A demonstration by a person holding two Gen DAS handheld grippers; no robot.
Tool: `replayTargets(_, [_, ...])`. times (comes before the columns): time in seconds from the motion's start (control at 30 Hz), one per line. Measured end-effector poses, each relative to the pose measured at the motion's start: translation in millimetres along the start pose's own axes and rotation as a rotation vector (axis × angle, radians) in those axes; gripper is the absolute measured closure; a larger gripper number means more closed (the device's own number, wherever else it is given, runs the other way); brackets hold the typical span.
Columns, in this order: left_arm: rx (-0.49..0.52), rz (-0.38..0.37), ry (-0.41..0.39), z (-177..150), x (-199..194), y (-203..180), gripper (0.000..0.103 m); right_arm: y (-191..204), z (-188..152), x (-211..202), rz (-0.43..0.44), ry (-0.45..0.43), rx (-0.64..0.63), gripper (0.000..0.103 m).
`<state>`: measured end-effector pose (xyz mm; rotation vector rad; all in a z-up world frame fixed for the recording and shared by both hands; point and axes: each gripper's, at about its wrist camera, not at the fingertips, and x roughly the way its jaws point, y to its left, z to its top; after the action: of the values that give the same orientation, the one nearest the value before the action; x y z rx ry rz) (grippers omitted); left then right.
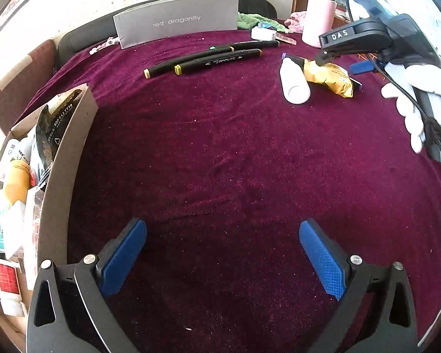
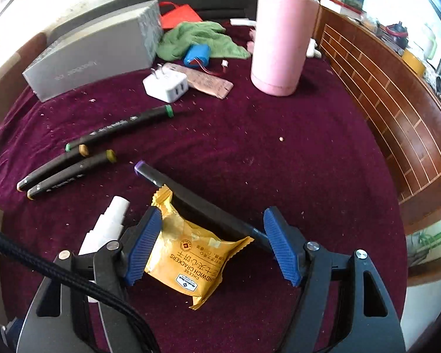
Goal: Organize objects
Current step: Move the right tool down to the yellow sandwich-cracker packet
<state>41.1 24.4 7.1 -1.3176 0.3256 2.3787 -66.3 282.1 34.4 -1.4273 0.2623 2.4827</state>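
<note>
1. Left gripper (image 1: 222, 257): jaws spread wide, nothing between them, over bare maroon cloth (image 1: 220, 153) on the desk.
2. Right gripper (image 2: 213, 245): jaws apart, straddling a yellow cracker packet (image 2: 188, 261). The left pad sits at the packet's edge; I cannot tell if it touches. The right pad stands clear of it.
3. A purple-capped marker (image 2: 191, 200) lies partly across the packet's far edge, running between the jaws.
4. A white bottle (image 2: 107, 225) lies on its side just beside the packet, at the right gripper's left.
5. Three black markers (image 2: 73, 170) lie together near the middle of the desk.
6. Cardboard box (image 1: 70, 158) at the desk's left edge, packed with packets and tubes.
7. Far edge: grey box (image 1: 176, 20), green cloth (image 2: 191, 39), white charger (image 2: 166, 86), pink flask (image 2: 282, 44).
8. A white-gloved hand (image 1: 411, 108) holds the right gripper's handle.
</note>
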Motion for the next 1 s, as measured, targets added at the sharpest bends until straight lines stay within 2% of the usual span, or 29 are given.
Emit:
replayTargets(0.1, [-0.001,0.001,0.001,0.2,0.1,-0.2,0.001,-0.3,-12.0,-4.2,0.02,0.011,0.011,0.044])
replayTargets(0.17, [-0.001,0.0,0.001,0.2,0.1,-0.5,0.001,5.8,-23.3,-12.7,0.005,-0.013,-0.009,0.056])
replayTargets(0.27, [-0.002,0.0,0.0,0.6,0.4,-1.5,0.001,13.2,-41.6,-29.3,0.031,-0.041,-0.027,0.068])
replayTargets(0.43, [-0.002,0.0,0.001,0.8,0.6,-1.6,0.001,13.8,-69.9,-34.8,0.096,-0.046,-0.001,0.068])
replayTargets(0.53, [-0.002,0.0,0.0,0.8,0.9,-1.7,0.001,12.0,-82.8,-29.4,0.101,-0.101,0.011,0.067])
replayTargets(0.63, [-0.003,0.002,0.0,1.3,1.2,-1.7,0.001,8.2,-88.4,-23.2,0.141,-0.112,0.036,0.067])
replayTargets(0.8, [-0.009,0.005,0.0,1.2,2.0,-2.5,0.001,13.3,-90.6,-24.9,0.114,-0.131,0.012,0.067])
replayTargets(1.0, [-0.009,0.005,0.0,1.2,1.9,-2.8,0.001,8.1,-91.0,-24.2,0.142,-0.136,0.049,0.068])
